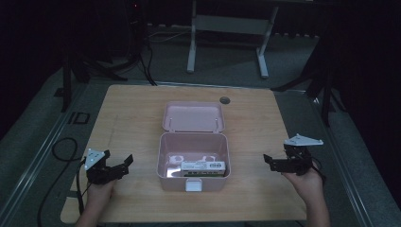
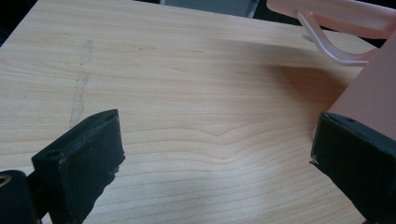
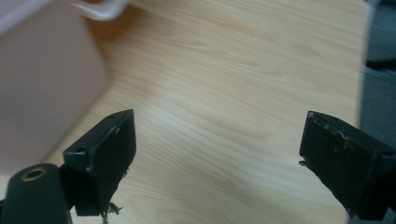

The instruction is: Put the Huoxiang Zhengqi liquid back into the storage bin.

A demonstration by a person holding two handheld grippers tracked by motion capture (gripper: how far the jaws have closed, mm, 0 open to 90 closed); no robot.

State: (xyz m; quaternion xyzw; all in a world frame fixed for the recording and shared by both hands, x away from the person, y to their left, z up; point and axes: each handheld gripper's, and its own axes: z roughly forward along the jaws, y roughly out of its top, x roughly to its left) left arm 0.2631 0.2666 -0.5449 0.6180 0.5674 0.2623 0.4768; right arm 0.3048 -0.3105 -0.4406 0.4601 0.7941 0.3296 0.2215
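At the lower left of the high view the left gripper (image 1: 124, 163) is hovering with jaws spread and empty; at the lower right the right gripper (image 1: 270, 161) is doing the same. Between them, at centre frame, the pink box (image 1: 194, 180) is sitting open on the table (image 1: 127, 109), with a flat white-labelled packet (image 1: 202, 167) lying inside. The box is looking like light, stiff, smooth plastic, likely slippery, so its side walls or front latch (image 1: 193, 185) seem the best holds. Behind, its lid (image 1: 193, 116) is lying back, nothing obstructing either side. Farther off, a desk frame (image 1: 228, 28) is standing in shadow.
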